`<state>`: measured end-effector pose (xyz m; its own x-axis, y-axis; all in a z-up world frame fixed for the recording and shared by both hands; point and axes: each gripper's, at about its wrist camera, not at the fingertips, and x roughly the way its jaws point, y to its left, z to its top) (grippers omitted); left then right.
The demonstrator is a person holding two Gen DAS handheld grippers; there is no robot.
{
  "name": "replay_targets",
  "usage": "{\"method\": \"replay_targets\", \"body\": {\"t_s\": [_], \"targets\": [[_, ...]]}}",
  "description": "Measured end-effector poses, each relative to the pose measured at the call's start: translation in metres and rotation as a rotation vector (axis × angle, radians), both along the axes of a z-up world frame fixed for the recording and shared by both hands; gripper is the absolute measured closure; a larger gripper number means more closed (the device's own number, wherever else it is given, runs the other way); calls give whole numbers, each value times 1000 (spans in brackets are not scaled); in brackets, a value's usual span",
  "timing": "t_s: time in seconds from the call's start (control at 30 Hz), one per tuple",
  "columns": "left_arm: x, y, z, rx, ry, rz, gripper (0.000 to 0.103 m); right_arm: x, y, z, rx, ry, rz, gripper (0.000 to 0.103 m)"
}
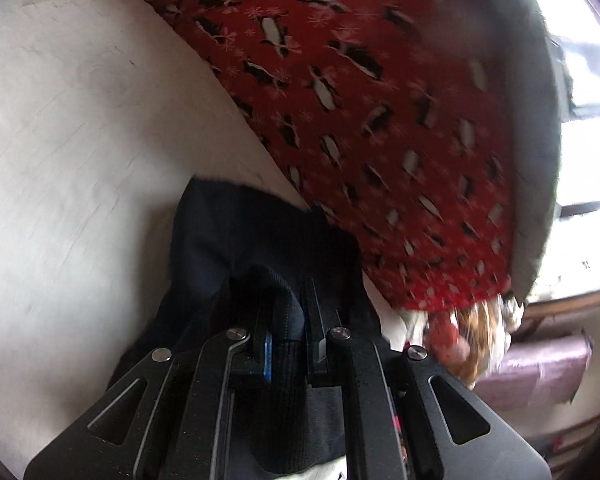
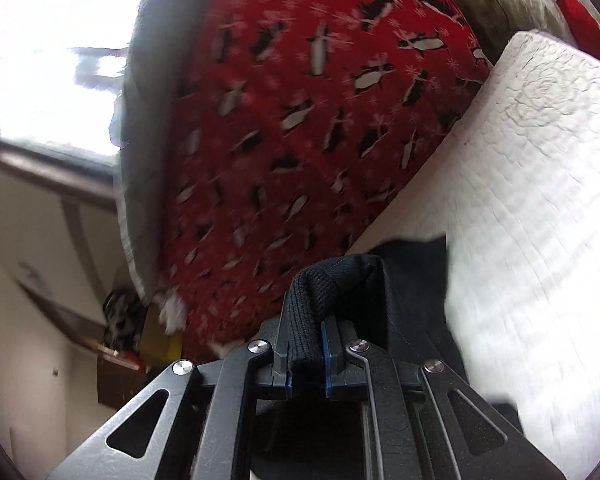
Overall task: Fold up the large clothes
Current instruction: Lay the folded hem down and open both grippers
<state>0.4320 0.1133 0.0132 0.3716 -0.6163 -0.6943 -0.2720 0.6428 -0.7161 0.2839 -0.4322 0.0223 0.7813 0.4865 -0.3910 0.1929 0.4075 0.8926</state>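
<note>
I see the dark garment (image 1: 260, 236) clamped in both closed grippers: my left gripper (image 1: 286, 320) and right gripper (image 2: 306, 340) each pinch a ribbed edge, just beside the red penguin blanket (image 1: 360, 100) on the white bed (image 1: 80, 120).

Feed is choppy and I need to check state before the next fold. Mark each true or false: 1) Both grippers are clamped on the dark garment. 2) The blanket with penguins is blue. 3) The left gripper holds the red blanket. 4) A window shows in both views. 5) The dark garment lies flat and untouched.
1) True: the left gripper and the right gripper each pinch a fold of the dark garment.
2) False: the penguin blanket is red.
3) False: it holds the dark garment.
4) True: the window is bright in both.
5) False: it is bunched and gripped at two spots.
</note>
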Motion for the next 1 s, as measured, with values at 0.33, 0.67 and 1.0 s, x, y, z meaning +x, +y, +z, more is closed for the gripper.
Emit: {"method": "replay_targets", "body": {"t_s": [0.33, 0.67, 1.0], "targets": [[22, 35, -32, -160, 83, 166, 89, 41, -24, -64, 149, 146, -105, 65], [-24, -3, 19, -3, -102, -120, 56, -4, -14, -31, -144, 129, -18, 46], [-35, -45, -39, 492, 63, -165, 75, -11, 19, -39, -381, 233, 28, 80]]}}
